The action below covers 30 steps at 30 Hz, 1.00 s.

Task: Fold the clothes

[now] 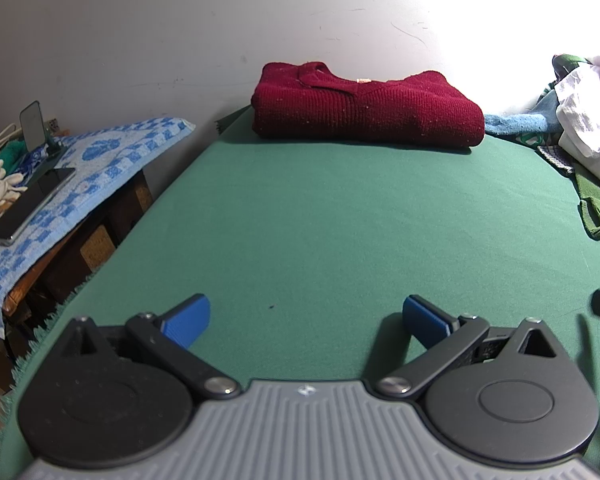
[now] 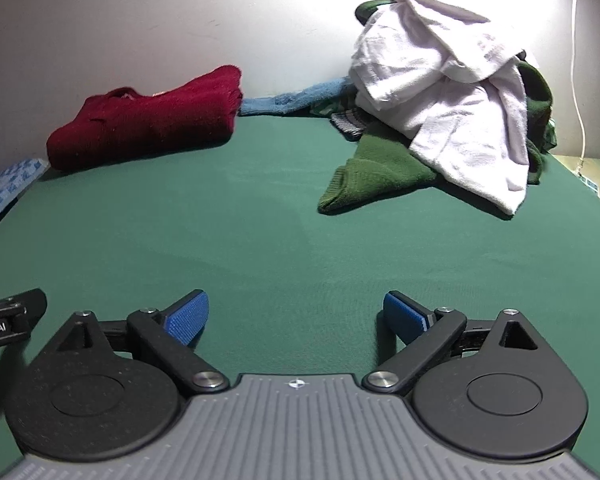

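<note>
Fingers [image 1: 188, 320] of the left gripper [image 1: 306, 318], blue-padded, stand wide apart over bare green desk cloth [image 1: 320, 220], nothing between them. Those of the right gripper [image 2: 296, 314] are likewise spread, with only green cloth in the gap.

Folded into a neat block, the dark red knitted sweater [image 1: 366, 106] lies at the far edge of the desk against the white wall [image 1: 140, 20]. Just beside it a light blue towel-like cloth [image 1: 514, 122] runs toward the pile.

Only the left wrist view shows the lower side bench to the left, draped in a blue-and-white patterned towel [image 1: 100, 168], with a dark phone [image 1: 32, 204] lying flat, another propped upright on a stand [image 1: 32, 122], and white gloves [image 1: 0, 186].

Only the right wrist view shows the unfolded heap fully: a crumpled white garment [image 2: 456, 92] on top of a dark green knitted sweater [image 2: 380, 172], whose sleeve spills forward, and a white cable [image 2: 578, 80] down the wall.
</note>
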Tool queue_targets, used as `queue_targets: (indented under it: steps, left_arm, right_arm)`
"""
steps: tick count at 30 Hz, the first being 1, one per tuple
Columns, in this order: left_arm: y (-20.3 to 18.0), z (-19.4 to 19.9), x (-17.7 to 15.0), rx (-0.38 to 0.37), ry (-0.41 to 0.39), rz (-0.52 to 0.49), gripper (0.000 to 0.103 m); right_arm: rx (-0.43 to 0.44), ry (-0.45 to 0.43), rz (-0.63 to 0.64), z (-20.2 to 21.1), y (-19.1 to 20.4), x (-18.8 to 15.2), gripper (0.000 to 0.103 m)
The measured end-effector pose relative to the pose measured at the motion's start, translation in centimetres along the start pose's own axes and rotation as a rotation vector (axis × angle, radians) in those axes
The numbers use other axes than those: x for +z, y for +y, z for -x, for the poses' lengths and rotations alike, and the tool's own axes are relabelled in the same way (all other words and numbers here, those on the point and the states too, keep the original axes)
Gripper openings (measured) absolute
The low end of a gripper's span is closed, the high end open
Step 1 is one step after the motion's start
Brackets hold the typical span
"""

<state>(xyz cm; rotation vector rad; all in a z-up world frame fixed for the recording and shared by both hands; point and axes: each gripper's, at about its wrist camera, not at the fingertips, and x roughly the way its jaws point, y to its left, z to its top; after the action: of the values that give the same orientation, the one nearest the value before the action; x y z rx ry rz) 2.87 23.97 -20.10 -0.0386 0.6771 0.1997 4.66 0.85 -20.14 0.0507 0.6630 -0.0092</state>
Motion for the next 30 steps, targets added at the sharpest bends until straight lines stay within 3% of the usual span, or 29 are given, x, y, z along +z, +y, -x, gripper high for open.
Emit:
queue_targets:
  steps: [6, 30]
  left_arm:
    - [0.0, 0.0, 0.0, 0.0, 0.0, 0.001, 0.102]
    - [0.0, 0.0, 0.0, 0.0, 0.0, 0.001, 0.102]
  right_arm:
    - [-0.096, 0.001, -0.009, -0.8, -2.0, 0.3, 0.101]
    - [-0.065, -0.002, 0.016, -1.1, -1.4, 0.3, 0.103]
